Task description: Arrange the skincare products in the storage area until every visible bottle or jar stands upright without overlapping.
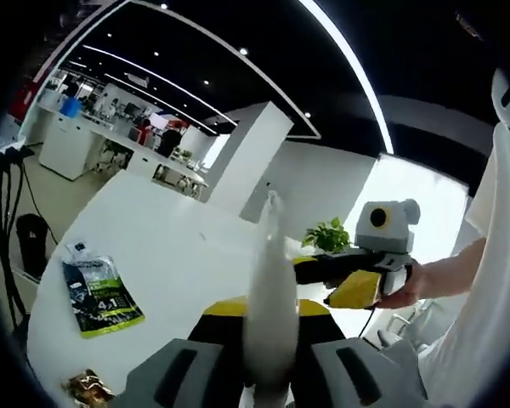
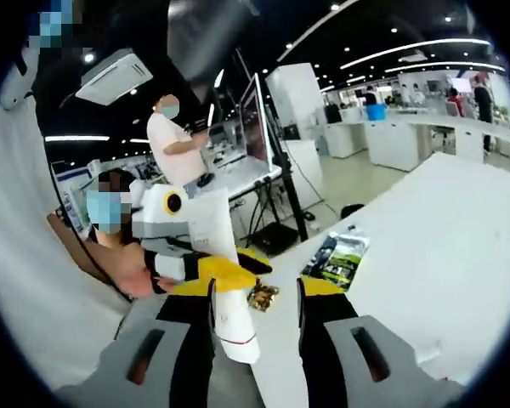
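Note:
A slim white bottle [image 1: 268,280] stands straight up between my left gripper's [image 1: 269,316] jaws, which are shut on its lower part. In the right gripper view the same white bottle [image 2: 235,327] hangs tilted over the white table [image 2: 425,238], pinched by the left gripper's [image 2: 229,270] yellow-tipped jaws coming in from the left. The bottle's lower end sits between my right gripper's [image 2: 255,289] jaws, which stand open with a gap on the right side. From the left gripper view, the right gripper [image 1: 304,270] reaches in from the right, held by a hand.
A green and black packet [image 1: 98,293] [image 2: 338,255] lies flat on the table. A small gold wrapper [image 1: 85,387] [image 2: 262,295] lies near it. A potted plant [image 1: 327,236] stands at the table's far edge. Two people are beyond the table, by a monitor.

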A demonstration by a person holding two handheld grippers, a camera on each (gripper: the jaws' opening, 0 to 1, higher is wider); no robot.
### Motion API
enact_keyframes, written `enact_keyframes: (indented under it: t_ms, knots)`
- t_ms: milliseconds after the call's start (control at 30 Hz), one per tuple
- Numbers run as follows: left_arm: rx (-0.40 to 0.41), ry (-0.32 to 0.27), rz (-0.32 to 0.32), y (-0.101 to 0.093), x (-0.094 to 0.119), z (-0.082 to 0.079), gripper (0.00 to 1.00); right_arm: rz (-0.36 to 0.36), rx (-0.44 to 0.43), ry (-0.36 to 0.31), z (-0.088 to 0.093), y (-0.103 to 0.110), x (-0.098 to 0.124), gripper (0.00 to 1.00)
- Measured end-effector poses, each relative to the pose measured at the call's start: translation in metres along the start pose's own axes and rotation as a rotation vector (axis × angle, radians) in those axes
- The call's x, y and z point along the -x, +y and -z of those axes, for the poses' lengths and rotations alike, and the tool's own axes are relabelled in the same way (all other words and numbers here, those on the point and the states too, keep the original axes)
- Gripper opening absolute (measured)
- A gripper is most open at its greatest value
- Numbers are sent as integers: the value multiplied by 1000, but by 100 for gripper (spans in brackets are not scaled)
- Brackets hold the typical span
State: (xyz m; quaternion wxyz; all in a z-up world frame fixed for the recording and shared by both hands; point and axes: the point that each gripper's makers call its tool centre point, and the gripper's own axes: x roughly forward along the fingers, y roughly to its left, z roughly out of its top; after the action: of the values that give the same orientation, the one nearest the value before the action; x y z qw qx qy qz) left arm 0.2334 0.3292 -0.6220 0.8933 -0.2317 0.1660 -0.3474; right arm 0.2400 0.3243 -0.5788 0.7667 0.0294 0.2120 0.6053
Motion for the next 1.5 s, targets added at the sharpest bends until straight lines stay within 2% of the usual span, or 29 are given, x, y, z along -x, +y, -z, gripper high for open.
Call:
enact_keyframes:
  t_ms: [33,100,133,167,267,333,400,433,467,533,567,667,700,800,833,900,1067,1133,1167,1233,1400,1500]
  knots:
    - [-22,29,28,-6,-2,6,14,-46,17,5,-6,6,-1,35]
    - [-44,78,73,-17,-6,16,14,-197,33,44,-10,26,-1,33]
    - [-73,94,71,-19,-8,19,14,-218,21,66,-10,27,-2,31]
    - [-113,117,82,-22,-9,24,14,-229,45,111,-9,25,-2,31]
    - [-202,204,111,-31,-11,42,14,-256,197,215,-1,24,-1,32]
    - [-241,217,129,-35,-13,46,14,-328,231,283,7,34,1,32]
    - [-257,238,136,-37,-13,50,14,-368,283,363,18,39,3,32]
    - [-277,253,136,-37,-13,53,14,-377,293,378,20,41,3,31]
    - [-284,258,138,-38,-13,54,14,-396,317,416,25,44,5,30]
    - [-319,290,145,-39,-14,61,14,-437,445,508,36,52,7,24]
    - [-336,304,146,-40,-14,64,14,-455,473,512,37,56,6,18]
    - [-376,338,161,-44,-15,72,14,-478,509,579,47,62,4,17]
    - [-396,350,169,-46,-14,75,14,-488,529,621,53,62,5,16]
    - [-417,375,178,-48,-15,81,14,-525,552,685,66,66,7,10]
    - [-432,399,178,-46,-14,85,14,-513,553,686,67,66,5,10]
    - [-447,413,174,-45,-14,88,14,-508,564,709,71,65,6,9]
    - [-471,429,192,-48,-15,92,14,-515,602,773,84,67,5,10]
    - [-498,466,195,-48,-14,100,14,-504,589,809,88,68,7,9]
    - [-495,466,199,-49,-14,100,15,-491,584,827,89,68,8,8]
    - [-498,465,199,-49,-14,99,15,-489,591,823,87,68,7,7]
    - [-494,421,182,-46,-17,91,17,-451,639,820,82,65,8,4]
    - [-508,394,125,-39,-21,82,19,-418,676,810,77,60,6,3]
